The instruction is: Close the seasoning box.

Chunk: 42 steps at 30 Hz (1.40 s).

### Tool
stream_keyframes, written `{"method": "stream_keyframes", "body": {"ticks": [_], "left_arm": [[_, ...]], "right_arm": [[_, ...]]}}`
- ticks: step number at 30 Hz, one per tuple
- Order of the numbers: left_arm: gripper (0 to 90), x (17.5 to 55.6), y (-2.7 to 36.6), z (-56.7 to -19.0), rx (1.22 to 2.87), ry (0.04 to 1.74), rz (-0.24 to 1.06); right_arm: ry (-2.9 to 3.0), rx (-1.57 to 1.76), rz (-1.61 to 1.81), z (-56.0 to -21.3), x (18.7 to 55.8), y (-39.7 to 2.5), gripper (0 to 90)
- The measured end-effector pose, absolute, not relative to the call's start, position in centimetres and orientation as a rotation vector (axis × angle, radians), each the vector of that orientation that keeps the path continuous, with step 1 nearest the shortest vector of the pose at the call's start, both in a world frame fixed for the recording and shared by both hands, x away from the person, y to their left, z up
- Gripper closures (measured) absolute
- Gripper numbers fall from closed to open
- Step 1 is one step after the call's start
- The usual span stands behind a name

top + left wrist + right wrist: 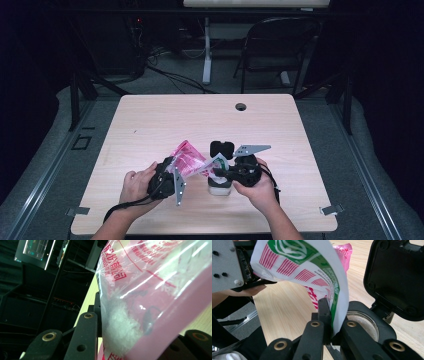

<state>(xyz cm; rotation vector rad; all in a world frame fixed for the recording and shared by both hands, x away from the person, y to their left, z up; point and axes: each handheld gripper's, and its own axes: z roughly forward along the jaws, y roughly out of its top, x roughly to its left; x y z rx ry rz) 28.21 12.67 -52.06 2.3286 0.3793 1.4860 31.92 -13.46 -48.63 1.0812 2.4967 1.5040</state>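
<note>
Both grippers clamp the rice bag [192,161] – left gripper [172,172] on its pink body, right gripper [331,322] on the white-green corner, over the open container [364,322] w/ lid [221,149] up. Too steep a tilt, or a slipping corner, could spill grains onto the tabletop [150,125].

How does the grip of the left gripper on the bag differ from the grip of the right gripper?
The left gripper holds the bag at its pink, clear end with white grains; the right gripper pinches the white and green end. The left stays over bare table; the right is above the open container. Both are shut on it.
</note>
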Motion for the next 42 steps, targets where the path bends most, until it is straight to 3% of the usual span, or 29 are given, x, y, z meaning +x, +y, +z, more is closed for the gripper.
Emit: {"method": "stream_keyframes", "body": {"ticks": [26,42], "left_arm": [[78.5,27.4,12.8,-55.1,2.344,0.461,1.286],[72.7,27.8,13.0,-56.5,2.330,0.570,1.042]], "right_arm": [[2.458,1.059,1.540,-48.2,31.7,-12.7,89.9],[2.468,1.024,1.532,-48.2,31.5,-11.8,89.8]]}}
